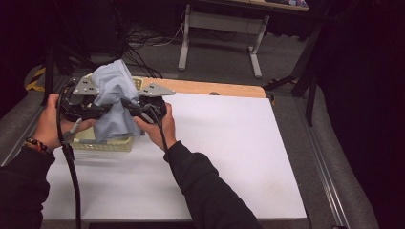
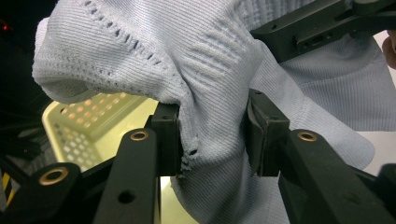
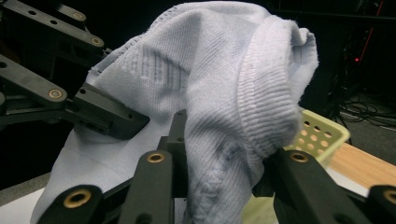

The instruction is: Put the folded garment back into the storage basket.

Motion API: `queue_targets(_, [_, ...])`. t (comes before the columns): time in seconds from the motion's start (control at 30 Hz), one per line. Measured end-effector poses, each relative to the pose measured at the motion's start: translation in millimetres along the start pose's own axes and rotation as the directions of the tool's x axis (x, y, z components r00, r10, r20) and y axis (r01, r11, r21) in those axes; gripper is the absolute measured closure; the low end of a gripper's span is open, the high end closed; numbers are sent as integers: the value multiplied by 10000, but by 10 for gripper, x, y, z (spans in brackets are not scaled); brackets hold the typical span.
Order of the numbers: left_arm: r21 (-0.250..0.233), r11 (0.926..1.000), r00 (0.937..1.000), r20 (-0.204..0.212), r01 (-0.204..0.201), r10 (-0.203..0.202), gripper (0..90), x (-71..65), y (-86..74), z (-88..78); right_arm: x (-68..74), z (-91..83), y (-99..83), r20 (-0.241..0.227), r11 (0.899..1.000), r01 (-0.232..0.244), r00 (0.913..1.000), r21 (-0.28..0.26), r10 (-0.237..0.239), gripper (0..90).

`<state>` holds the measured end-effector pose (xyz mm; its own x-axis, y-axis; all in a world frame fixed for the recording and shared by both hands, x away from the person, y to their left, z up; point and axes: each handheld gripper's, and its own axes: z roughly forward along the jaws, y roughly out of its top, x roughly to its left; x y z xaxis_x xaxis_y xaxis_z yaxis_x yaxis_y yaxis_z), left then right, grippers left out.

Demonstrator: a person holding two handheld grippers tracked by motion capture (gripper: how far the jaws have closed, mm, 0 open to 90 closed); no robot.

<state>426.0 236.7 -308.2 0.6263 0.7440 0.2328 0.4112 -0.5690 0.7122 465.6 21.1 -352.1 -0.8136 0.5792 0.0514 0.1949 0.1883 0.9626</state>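
Pale blue knit garment held up over the basket by both tools

The pale blue knit garment (image 1: 112,102) hangs bunched directly above the yellow perforated basket (image 1: 102,144), its lower folds drooping toward the basket's rim. The left tool (image 2: 212,135) is clamped on a thick fold near the hem, and the right tool (image 3: 224,154) is clamped on the ribbed edge, so the cloth bridges the two just over the basket. To do this step well, I judge both grips should hold firm while the hands stay level with each other above the basket, keeping the trailing folds clear of its rim. If the garment is being lifted out, raise it straight up from the basket before carrying it across to the white counter (image 1: 229,143) beside the basket.
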Motion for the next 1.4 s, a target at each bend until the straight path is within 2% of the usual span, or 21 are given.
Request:
queue_targets(0.1, [201,9998,10000,-52,16,-15,612,95,-49,27,28,134,-9,35,9999,-48,10000,100,48,677])
queue_targets(0.17, [391,9992,10000,-81,6,-3,608,160,-82,49,35,233,-25,29,9996,-246,9997,160,246,676])
queue_targets(0.23, [463,9987,9997,-79,229,-226,606,210,-115,87,43,306,-41,44,9990,-377,9993,220,376,675])
queue_targets(0.33, [684,9972,9995,-102,289,-283,599,289,-145,154,58,414,-72,179,9983,-469,9988,345,463,674])
queue_targets(0.5, [1227,9920,9993,-250,306,-278,574,392,-165,296,38,582,-160,359,9942,-889,9956,612,868,669])
queue_targets(0.53, [1368,9899,9988,-349,384,-339,566,413,-171,335,39,605,-175,406,9938,-892,9954,672,866,666])
queue_targets(0.63, [1555,9867,9986,-285,479,-440,554,440,-196,434,36,684,-245,589,9917,-881,9948,932,828,662])
queue_targets(0.7, [1645,9837,9973,-255,724,-691,547,452,-219,509,22,711,-284,626,9893,-961,9940,1094,896,658])
queue_targets(0.77, [1751,9825,9978,-293,631,-588,543,432,-228,565,4,726,-324,692,9865,-1037,9930,1271,955,657])
queue_targets(0.9, [1842,9806,9977,-210,667,-639,533,398,-255,672,-51,736,-390,802,9808,-1170,9912,1558,1055,650])
queue_targets(1.0, [2001,9776,9975,-385,651,-585,519,372,-266,725,-80,734,-428,759,9760,-1240,9908,1789,1120,631])
queue_targets(1.13, [2242,9731,9983,-353,530,-463,516,350,-285,761,-73,712,-478,684,9709,-1155,9923,2096,1033,629])
queue_targets(1.33, [2491,9677,9991,-263,378,-323,496,350,-329,726,-11,656,-504,457,9688,-1149,9932,2197,1074,629])
queue_targets(1.4, [2493,9676,9991,-233,395,-347,492,344,-345,709,37,635,-507,365,9703,-929,9955,2235,869,630])
